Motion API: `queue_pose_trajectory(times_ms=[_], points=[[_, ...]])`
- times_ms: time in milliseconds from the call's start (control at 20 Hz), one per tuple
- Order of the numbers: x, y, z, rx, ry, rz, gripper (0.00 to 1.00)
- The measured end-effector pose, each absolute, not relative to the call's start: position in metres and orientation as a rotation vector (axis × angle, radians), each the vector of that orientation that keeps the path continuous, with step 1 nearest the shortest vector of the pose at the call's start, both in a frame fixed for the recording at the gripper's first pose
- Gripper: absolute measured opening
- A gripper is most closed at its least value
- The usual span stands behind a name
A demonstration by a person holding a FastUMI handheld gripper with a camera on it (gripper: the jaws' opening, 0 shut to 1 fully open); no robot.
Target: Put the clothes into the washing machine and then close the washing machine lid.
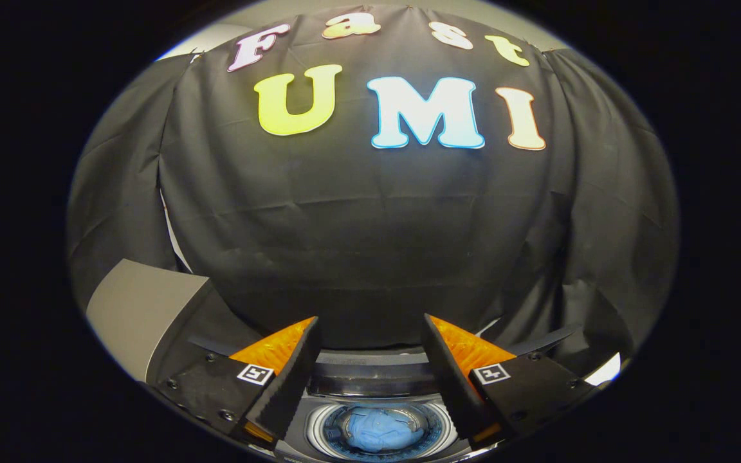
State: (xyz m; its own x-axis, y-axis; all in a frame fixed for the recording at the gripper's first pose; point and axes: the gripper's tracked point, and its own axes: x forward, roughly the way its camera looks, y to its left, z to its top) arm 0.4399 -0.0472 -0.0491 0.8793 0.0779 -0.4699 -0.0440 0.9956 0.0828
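Setting: a staged recording booth, not a lived-in home.
Walls: black cloth hangs in creased, draped panels around the scene, with seams and gaps between panels.
Behind the cloth: plain pale surface shows above the drape.
Side fixture: a flat grey panel stands at the left, beside the cloth.
Appliance: a small top-loading washing machine sits below, lid open, drum visible from above.
Drum contents: blue clothes lie inside.
Tool: the tool has its fingers spread apart, holding nothing, above the machine.
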Motion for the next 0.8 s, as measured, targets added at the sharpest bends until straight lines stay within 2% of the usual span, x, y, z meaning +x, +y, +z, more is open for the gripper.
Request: queue_pose_trajectory(times_ms=[800], points=[[0.399,-0.048,-0.053,0.058,0.410,0.062,0.96]])
